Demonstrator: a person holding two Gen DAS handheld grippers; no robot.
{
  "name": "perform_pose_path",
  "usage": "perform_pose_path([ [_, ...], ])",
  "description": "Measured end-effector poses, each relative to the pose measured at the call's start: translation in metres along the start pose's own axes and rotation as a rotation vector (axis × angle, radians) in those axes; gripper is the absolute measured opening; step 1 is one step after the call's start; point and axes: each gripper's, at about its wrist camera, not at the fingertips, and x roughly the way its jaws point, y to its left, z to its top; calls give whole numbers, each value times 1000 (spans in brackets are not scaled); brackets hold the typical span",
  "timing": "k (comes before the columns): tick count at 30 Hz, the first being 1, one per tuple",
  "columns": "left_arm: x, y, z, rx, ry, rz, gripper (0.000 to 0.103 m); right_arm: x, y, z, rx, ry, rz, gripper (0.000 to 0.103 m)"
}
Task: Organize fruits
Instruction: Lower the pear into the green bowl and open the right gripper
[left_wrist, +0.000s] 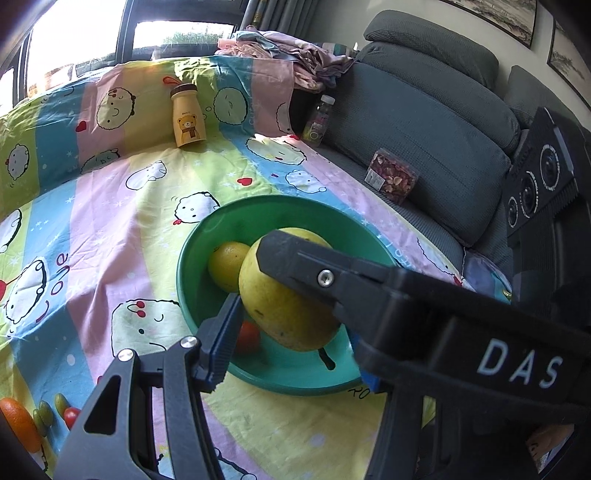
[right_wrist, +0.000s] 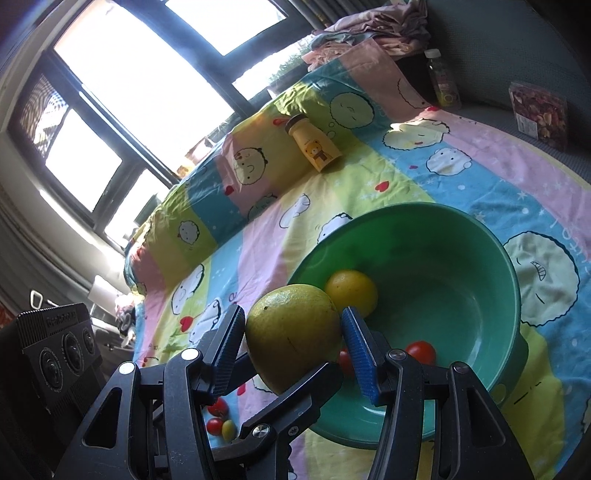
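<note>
A large yellow-green pomelo (right_wrist: 291, 332) is clamped between the blue pads of my right gripper (right_wrist: 293, 345), over the near rim of a green bowl (right_wrist: 491, 251). In the left wrist view the same pomelo (left_wrist: 284, 314) hangs over the bowl (left_wrist: 192, 273), with my left gripper (left_wrist: 291, 321) at its sides; one finger (left_wrist: 225, 332) touches it and the other is hidden behind the right gripper's arm. A yellow lemon (right_wrist: 352, 291) and small red tomatoes (right_wrist: 421, 350) lie in the bowl. The lemon (left_wrist: 227, 264) and a tomato (left_wrist: 247, 338) also show in the left wrist view.
A cartoon-print sheet (left_wrist: 110, 240) covers the sofa. On it stand a yellow bear bottle (left_wrist: 187, 116) and loose fruit: an orange (left_wrist: 18, 421), green olives and a tomato (left_wrist: 72, 415) at the near left. A drink bottle (left_wrist: 317, 120) and a snack box (left_wrist: 391, 177) sit by the grey cushions.
</note>
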Motion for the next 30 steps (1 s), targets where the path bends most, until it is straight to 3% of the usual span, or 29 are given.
perform_pose_path([
  [30,52,2,9,-23,195,-77,55,25,-31,9,66,108,-122,57],
])
